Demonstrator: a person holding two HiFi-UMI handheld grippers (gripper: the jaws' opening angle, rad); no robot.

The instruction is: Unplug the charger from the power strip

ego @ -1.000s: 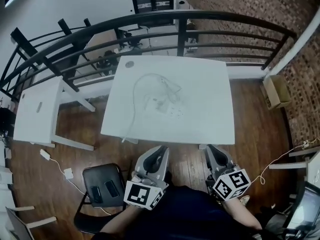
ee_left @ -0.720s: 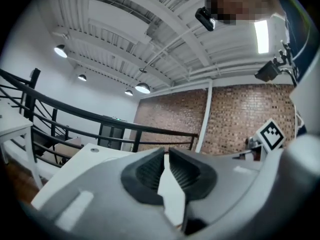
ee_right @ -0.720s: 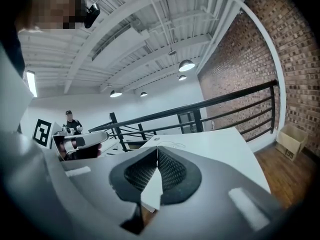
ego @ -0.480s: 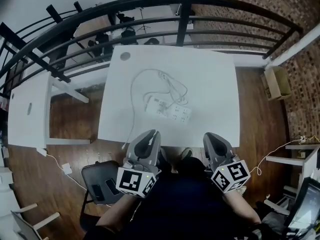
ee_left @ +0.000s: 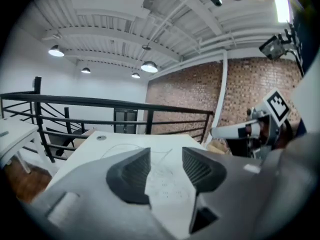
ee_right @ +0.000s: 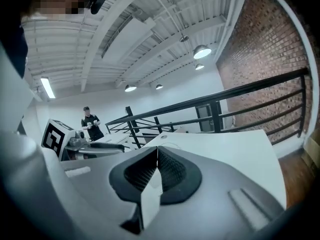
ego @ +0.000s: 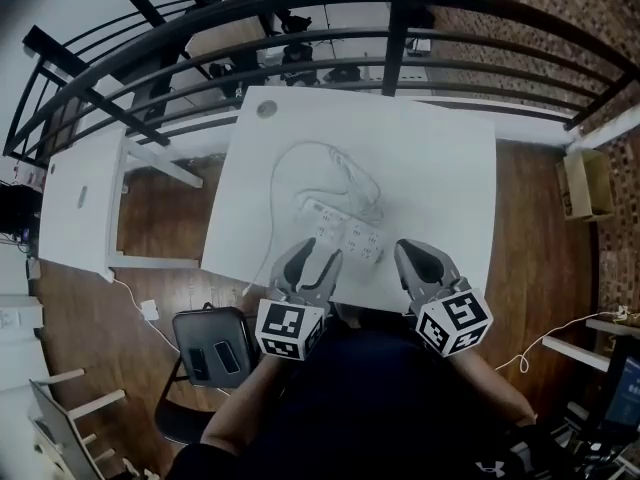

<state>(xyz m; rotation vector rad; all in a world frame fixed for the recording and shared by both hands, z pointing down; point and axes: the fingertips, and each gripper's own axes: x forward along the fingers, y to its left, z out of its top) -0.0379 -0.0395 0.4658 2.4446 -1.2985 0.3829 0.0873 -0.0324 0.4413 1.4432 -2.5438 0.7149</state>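
Power strip (ego: 345,234), white table (ego: 440,168), black railing (ego: 397,43)

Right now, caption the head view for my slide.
Left gripper, empty jaws opening, and shut right gripper poised before the power strip on the table.

My right gripper (ee_right: 157,154) has its jaws pressed together, nothing between them. Beyond them I see a white table (ee_right: 225,149), a black railing (ee_right: 240,96) and a brick wall (ee_right: 270,39).

A smooth, matt white worktop (ego: 430,168) carries a white plastic power strip (ego: 345,231) over a brown wooden plank floor (ego: 530,238), ringed by a black-painted metal railing (ego: 394,48) and a rough brick wall (ee_left: 190,94).
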